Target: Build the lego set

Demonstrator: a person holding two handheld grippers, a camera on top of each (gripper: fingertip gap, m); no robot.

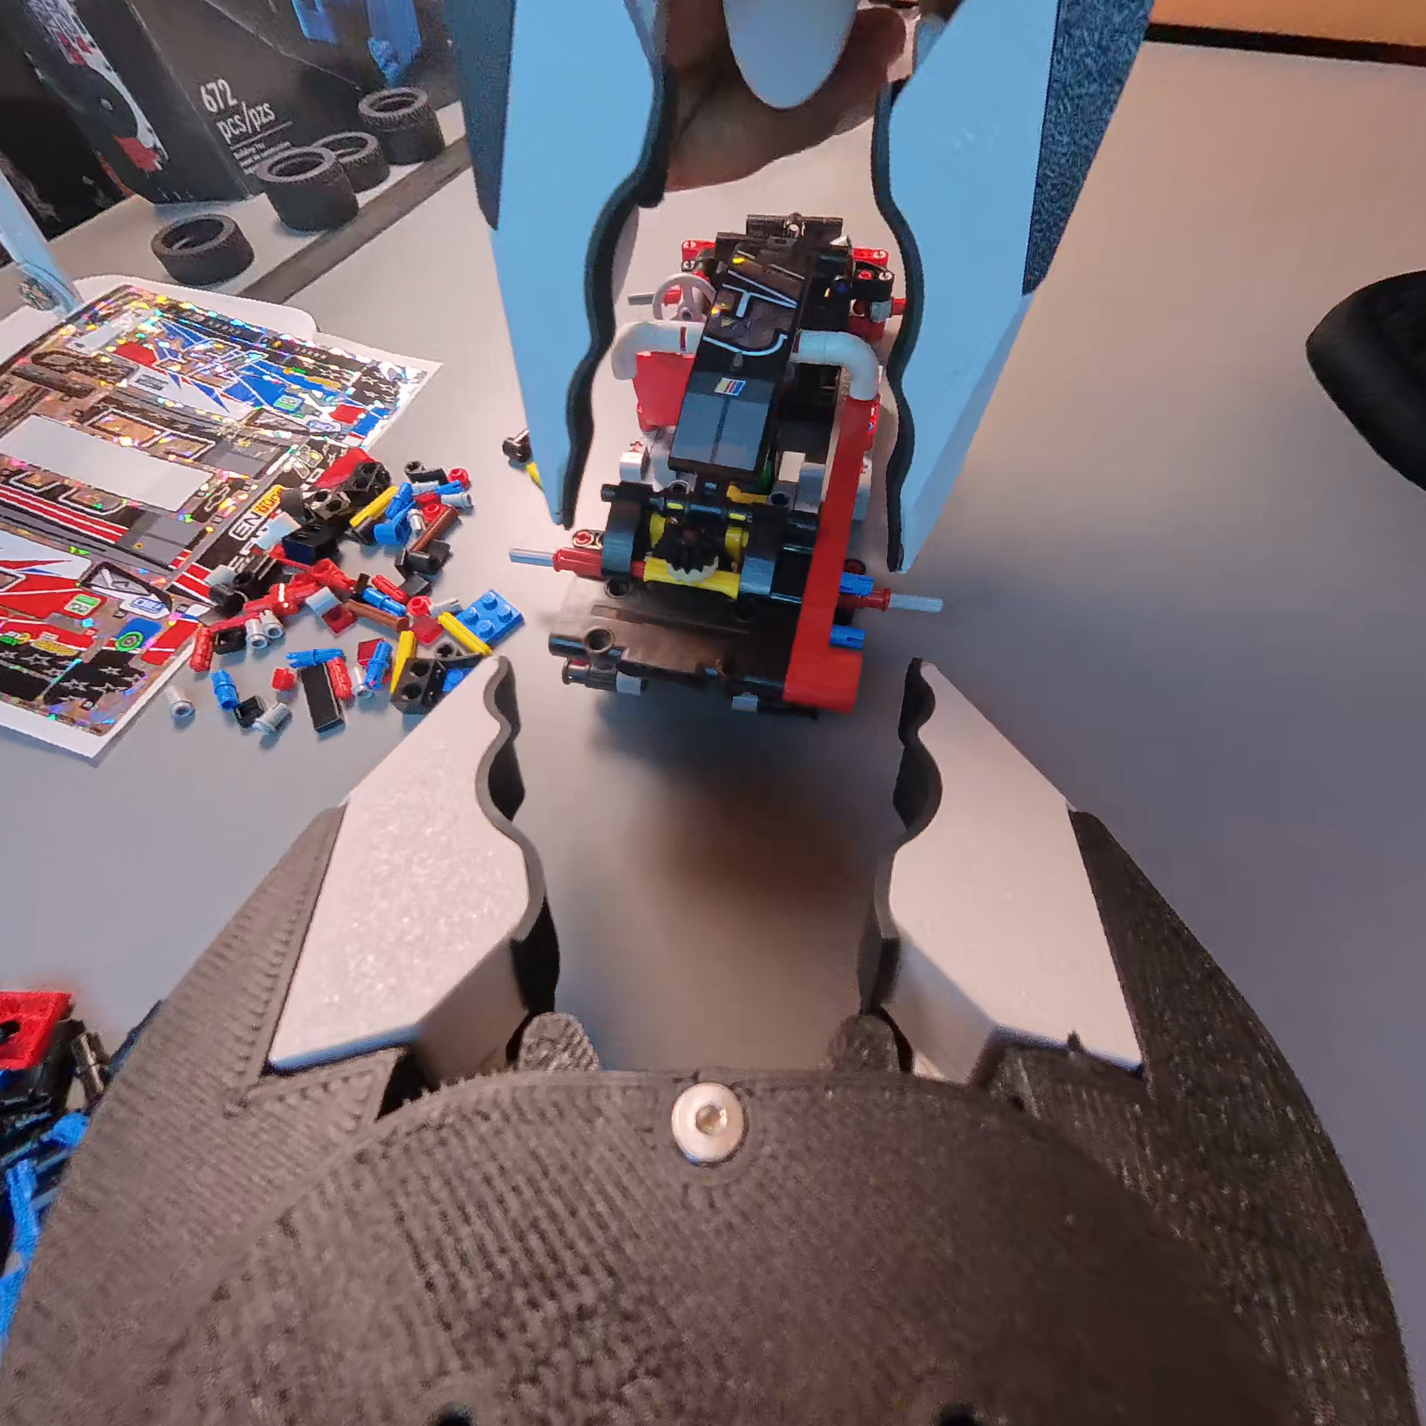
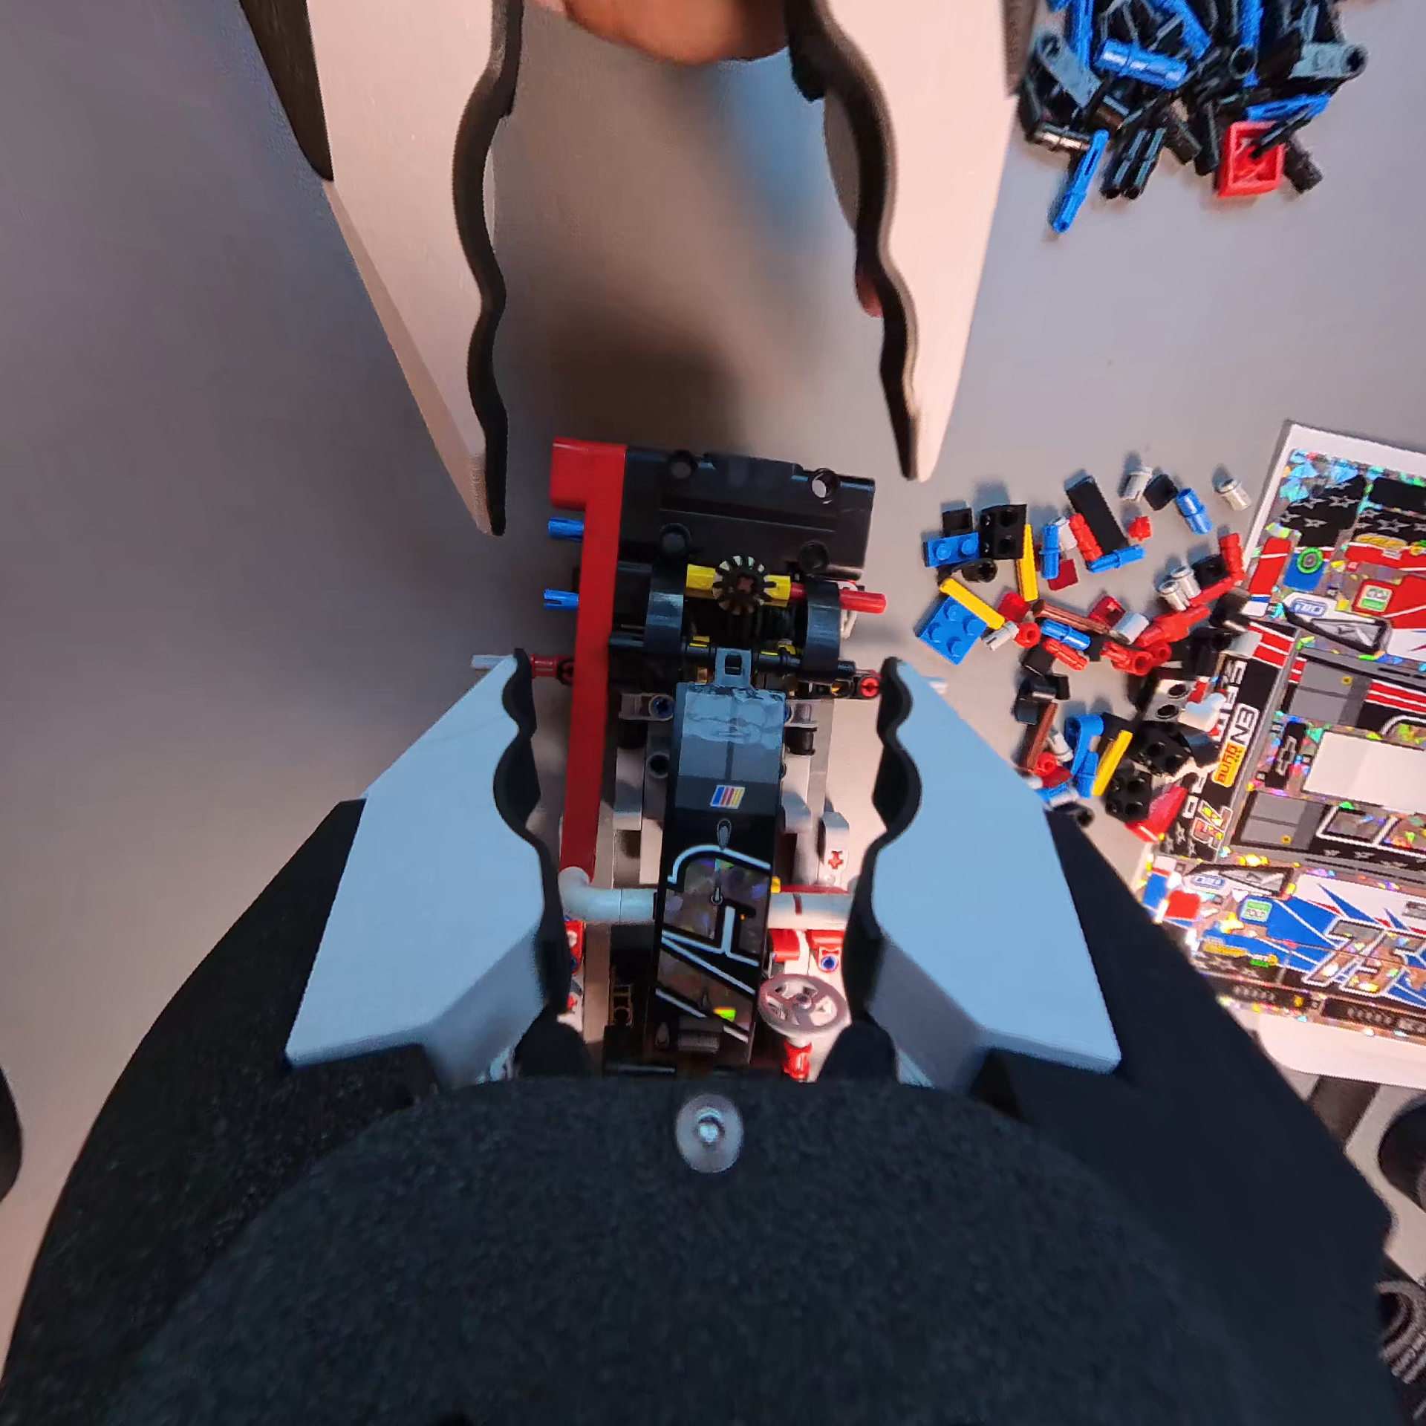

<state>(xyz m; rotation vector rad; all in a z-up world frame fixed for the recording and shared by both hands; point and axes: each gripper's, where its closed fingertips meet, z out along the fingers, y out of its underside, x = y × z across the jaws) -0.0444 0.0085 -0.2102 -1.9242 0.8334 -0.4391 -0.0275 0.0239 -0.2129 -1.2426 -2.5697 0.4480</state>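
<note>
A part-built red and black lego car [image 1: 741, 494] stands on the grey table [image 1: 1157, 694]. It has a yellow and black gear at its rear and a grey steering wheel at its front. My right gripper [image 1: 729, 536] reaches over it from the far side, and its jaws straddle the car and press on both sides. In the right wrist view the car [image 2: 718, 772] fills the gap of the right gripper [image 2: 704, 667]. My left gripper [image 1: 706, 677] is open and empty, just short of the car's rear. It also shows in the right wrist view [image 2: 702, 498].
A pile of small loose pieces [image 1: 347, 586] lies left of the car, partly on a shiny sticker sheet [image 1: 116, 478]. Several black tyres [image 1: 309, 177] and the dark box [image 1: 154, 92] stand at the far left. A heap of blue and black pins [image 2: 1181, 85] lies nearby. Both grippers' tips are close together, under 4 cm apart.
</note>
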